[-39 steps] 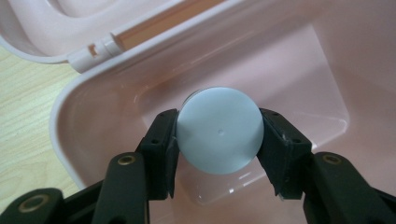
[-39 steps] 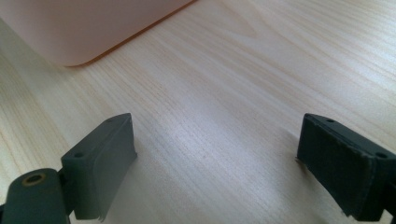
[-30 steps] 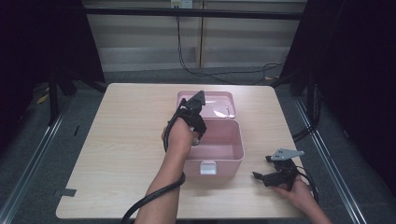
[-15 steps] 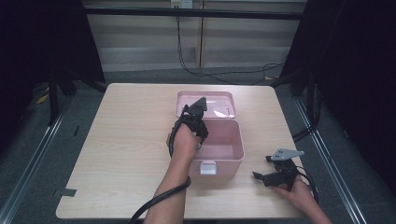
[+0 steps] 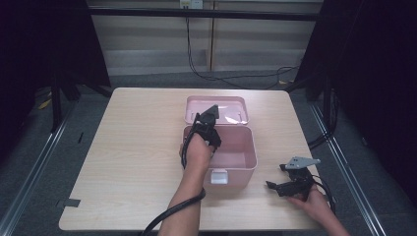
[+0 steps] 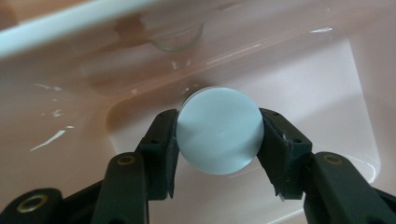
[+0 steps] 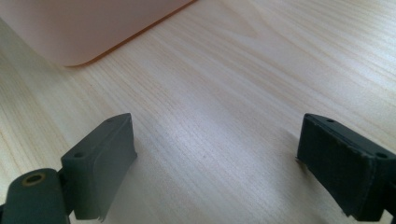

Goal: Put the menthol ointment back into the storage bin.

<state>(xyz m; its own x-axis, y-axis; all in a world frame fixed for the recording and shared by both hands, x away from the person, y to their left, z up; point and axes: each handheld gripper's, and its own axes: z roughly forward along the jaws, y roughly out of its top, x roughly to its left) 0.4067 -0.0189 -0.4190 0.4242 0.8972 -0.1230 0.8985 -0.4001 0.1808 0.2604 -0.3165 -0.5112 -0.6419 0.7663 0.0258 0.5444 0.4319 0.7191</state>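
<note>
We hold a pale round disc (image 6: 219,130) by its rim in the clenched left gripper (image 6: 219,135), over the pink box (image 5: 246,157); it looks smooth, stiff, maybe slippery. The right gripper (image 7: 217,163) rests released on the table (image 5: 137,142)

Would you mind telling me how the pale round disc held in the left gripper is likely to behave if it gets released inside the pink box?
The pale blue disc looks smooth and glossy, so probably slippery between the pads. Gripped on its round edge, it could roll or topple flat in the pink box.
</note>
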